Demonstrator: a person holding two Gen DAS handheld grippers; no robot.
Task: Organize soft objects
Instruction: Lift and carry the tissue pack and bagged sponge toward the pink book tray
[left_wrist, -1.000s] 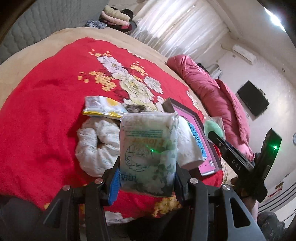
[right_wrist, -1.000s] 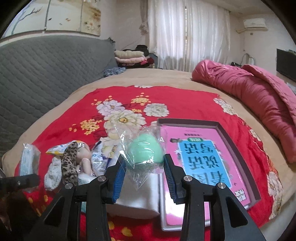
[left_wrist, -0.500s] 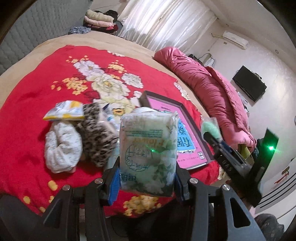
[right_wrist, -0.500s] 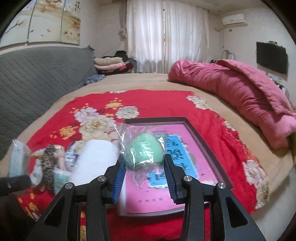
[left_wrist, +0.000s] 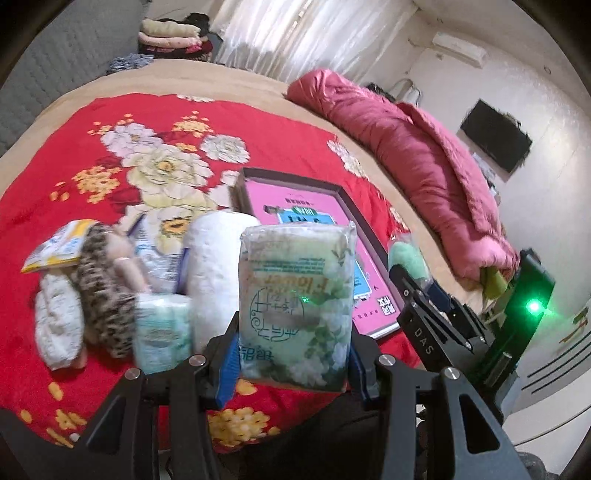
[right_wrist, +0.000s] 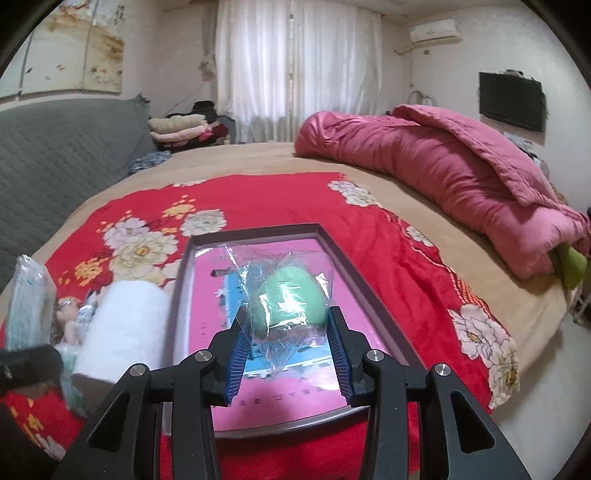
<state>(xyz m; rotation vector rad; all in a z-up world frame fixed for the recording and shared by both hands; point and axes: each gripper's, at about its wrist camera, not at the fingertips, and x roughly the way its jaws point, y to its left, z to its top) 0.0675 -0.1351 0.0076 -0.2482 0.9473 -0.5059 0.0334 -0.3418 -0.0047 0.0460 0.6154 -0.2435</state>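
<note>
My left gripper (left_wrist: 293, 363) is shut on a green flowered tissue pack (left_wrist: 295, 310), held upright above the near edge of the red blanket. My right gripper (right_wrist: 289, 358) is shut on a green sponge in a clear wrapper (right_wrist: 290, 301), above the pink-lined tray (right_wrist: 373, 295). In the left wrist view the right gripper (left_wrist: 436, 295) and its green sponge (left_wrist: 406, 256) show at the tray's (left_wrist: 303, 182) right side. A heap of soft things lies left of the tray: a white roll (left_wrist: 218, 258), a leopard-print doll (left_wrist: 105, 299), a small tissue pack (left_wrist: 162, 332), a white cloth (left_wrist: 57, 325).
A red flowered blanket (right_wrist: 258, 195) covers the beige bed. A rolled pink quilt (right_wrist: 443, 173) lies along the far right. Folded clothes (right_wrist: 184, 129) sit at the back by the grey headboard (right_wrist: 55, 155). A yellow packet (left_wrist: 55, 245) lies at the heap's left.
Both hands have swung to the right along the bed's near edge with their loads. The tray now sits under the right gripper, and the heap has shifted left in both views.
</note>
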